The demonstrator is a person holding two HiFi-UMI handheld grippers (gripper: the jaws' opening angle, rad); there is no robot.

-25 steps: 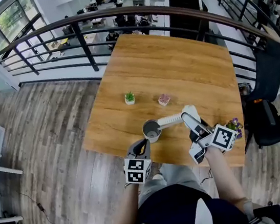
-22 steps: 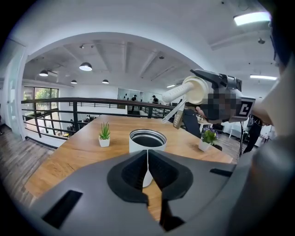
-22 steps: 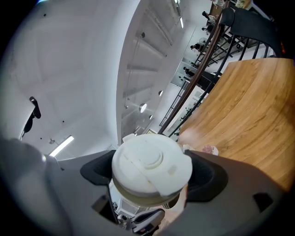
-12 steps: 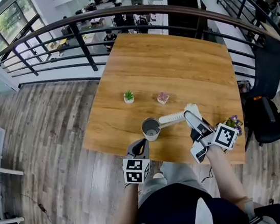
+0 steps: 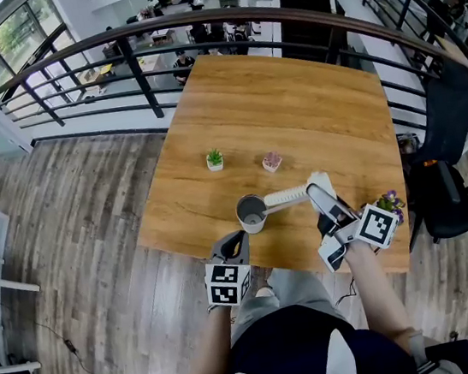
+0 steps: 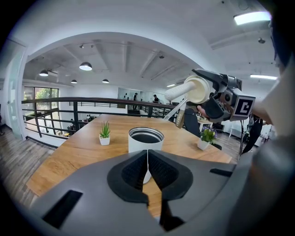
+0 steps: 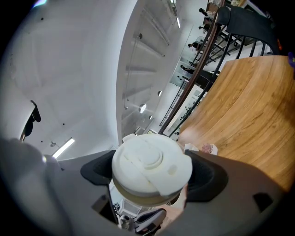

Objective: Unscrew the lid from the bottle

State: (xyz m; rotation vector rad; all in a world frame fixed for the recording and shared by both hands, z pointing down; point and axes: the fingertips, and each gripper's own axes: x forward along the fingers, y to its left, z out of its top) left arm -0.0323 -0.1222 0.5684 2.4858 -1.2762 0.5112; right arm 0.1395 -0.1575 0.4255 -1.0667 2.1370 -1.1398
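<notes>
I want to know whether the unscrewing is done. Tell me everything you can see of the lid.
The lid is round, cream-white and plastic-looking, with a raised disc at its centre and a flat flap across the top. It is off the bottle and held on its side in the air. The jaws of the right gripper press on its rim from both sides. A white ribbed tube sticks out from its underside toward the bottle's open mouth, apart from it.

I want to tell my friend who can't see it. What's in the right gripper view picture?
The right gripper is clamped on a round white lid, whose top faces the camera and fills the lower middle of the picture. Behind it, at the right, a wooden table slants away toward a dark railing.
</notes>
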